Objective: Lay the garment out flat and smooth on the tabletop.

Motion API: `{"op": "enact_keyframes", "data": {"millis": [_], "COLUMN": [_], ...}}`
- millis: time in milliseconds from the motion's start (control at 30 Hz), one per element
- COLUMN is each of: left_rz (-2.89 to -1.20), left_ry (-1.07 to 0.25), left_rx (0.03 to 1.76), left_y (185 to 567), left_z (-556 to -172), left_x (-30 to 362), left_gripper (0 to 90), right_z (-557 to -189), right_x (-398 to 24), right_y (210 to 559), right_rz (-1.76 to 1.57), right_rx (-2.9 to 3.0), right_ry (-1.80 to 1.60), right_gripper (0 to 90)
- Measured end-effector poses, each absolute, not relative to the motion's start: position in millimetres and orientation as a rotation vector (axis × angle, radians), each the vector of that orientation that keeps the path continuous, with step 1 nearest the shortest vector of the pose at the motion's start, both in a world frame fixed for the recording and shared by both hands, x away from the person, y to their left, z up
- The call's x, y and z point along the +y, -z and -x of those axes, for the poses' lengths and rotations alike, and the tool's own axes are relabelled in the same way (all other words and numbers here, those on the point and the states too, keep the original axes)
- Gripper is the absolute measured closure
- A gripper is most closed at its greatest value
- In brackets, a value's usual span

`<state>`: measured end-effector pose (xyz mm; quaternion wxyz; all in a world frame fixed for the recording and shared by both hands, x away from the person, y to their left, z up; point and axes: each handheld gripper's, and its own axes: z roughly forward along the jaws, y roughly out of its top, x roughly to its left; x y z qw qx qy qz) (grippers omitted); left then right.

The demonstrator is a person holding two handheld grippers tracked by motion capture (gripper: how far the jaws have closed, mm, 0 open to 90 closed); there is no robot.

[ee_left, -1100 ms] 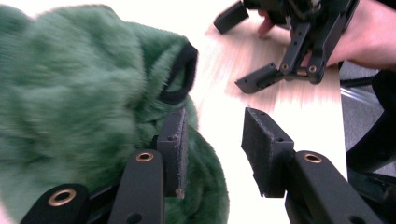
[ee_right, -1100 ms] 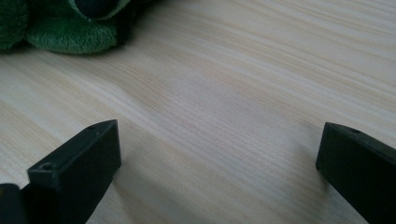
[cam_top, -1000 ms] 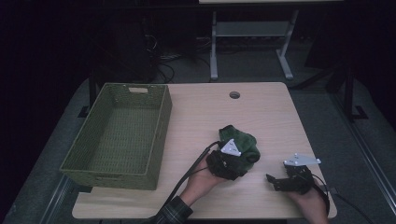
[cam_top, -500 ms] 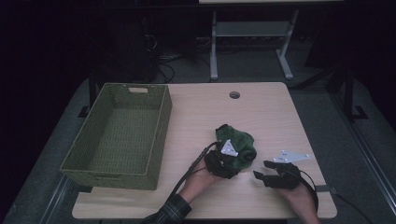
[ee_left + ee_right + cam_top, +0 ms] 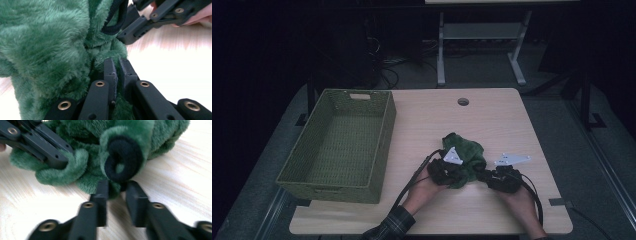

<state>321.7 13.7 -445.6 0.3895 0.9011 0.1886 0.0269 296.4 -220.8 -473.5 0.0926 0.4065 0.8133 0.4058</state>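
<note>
A green fleece garment (image 5: 468,149) with a black cuff (image 5: 122,160) lies bunched on the wooden table (image 5: 492,120). My left gripper (image 5: 458,174) holds its near left edge. In the left gripper view the jaws (image 5: 117,67) have just been closing and now pinch a fold of fleece (image 5: 45,45). My right gripper (image 5: 486,175) is at the garment's near right edge. Its jaws (image 5: 116,190) have just been closing, with a small fold of fleece between them just below the cuff. Each gripper view also shows the other gripper, the right one (image 5: 140,27) and the left one (image 5: 47,147), gripping the cloth.
A green woven basket (image 5: 384,140) stands empty on the table's left side. A round cable hole (image 5: 463,101) sits near the far edge. Bare wood lies beyond and to the right of the garment. Cables trail from both grippers toward the near edge.
My right gripper has slid left from the table's right side to the garment. The left gripper has stayed at the garment.
</note>
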Motion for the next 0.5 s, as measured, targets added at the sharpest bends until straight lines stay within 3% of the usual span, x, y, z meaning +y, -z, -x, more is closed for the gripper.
{"op": "enact_keyframes", "data": {"millis": [133,367,400,433,500], "left_rz": [-2.280,-2.214,-2.212,-2.209,-2.204], "left_ry": [-0.066,-0.035,-0.039,-0.039,-0.043], "left_rx": [0.464,0.472,0.471,0.469,0.466], "left_y": [439,425,423,421,418], "left_z": [-320,-319,-318,-317,-316], "left_x": [18,31,33,34,37], "left_gripper": [85.3,85.4,85.4,85.4,85.4], "right_z": [-295,-288,-289,-292,-294], "right_x": [-225,-242,-243,-243,-242], "right_y": [471,457,457,460,461], "right_rz": [-1.198,-1.201,-1.208,-1.236,-1.236], "right_rx": [2.407,2.342,2.339,2.342,2.352], "right_ry": [-1.201,-1.250,-1.254,-1.270,-1.278], "right_gripper": [89.7,89.9,87.6,71.9,67.5]}}
